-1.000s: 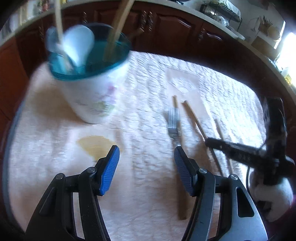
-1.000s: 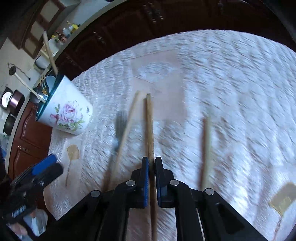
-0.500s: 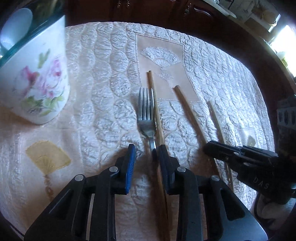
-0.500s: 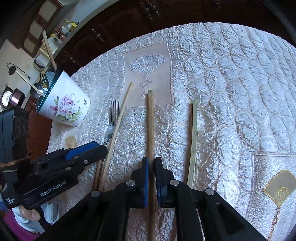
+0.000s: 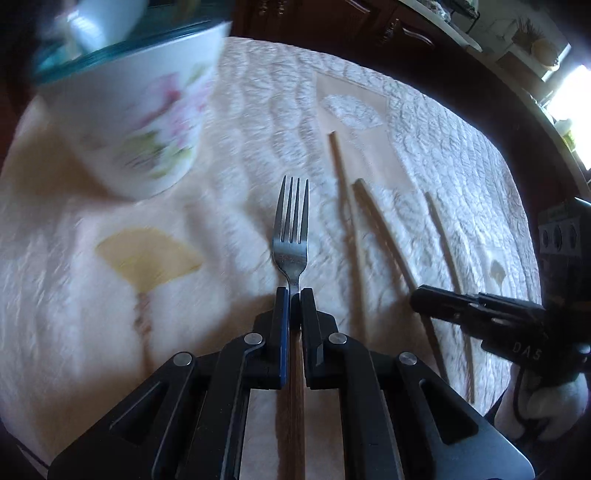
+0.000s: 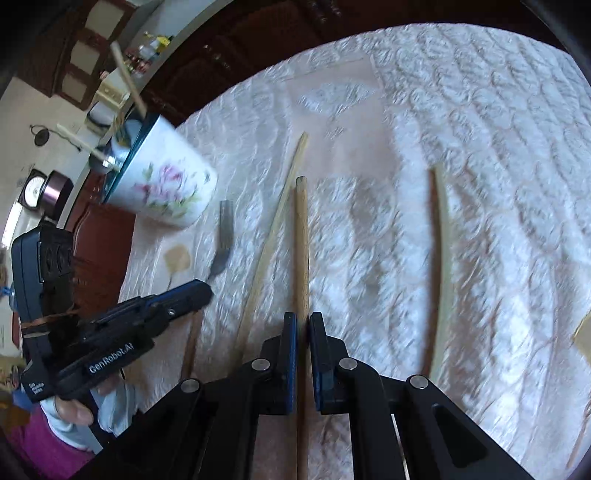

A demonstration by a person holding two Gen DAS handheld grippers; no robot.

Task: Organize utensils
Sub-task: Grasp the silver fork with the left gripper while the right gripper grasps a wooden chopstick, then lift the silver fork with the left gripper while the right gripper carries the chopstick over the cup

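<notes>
A steel fork [image 5: 291, 229] with a brown handle points away from me, and my left gripper [image 5: 293, 293] is closing its jaws on the fork's neck, pads pressing it. The fork [image 6: 223, 236] and the left gripper [image 6: 199, 291] also show in the right wrist view. My right gripper [image 6: 303, 317] is shut on a thick wooden stick [image 6: 302, 240] that runs forward over the cloth. A thin stick [image 6: 273, 229] lies left of it and a pale curved stick [image 6: 443, 251] to its right. The flowered cup [image 5: 147, 122] with a teal rim stands at the far left, holding utensils.
A quilted white tablecloth [image 5: 424, 155] with fan motifs covers the table. Dark wooden cabinets [image 5: 332, 22] run behind it. The right gripper [image 5: 417, 295] reaches in from the right in the left wrist view. A person's hand [image 6: 74, 406] holds the left gripper.
My left gripper came down over the fork and its jaws went from wide apart to clamped on the fork's neck. The right gripper stayed shut on the thick stick.
</notes>
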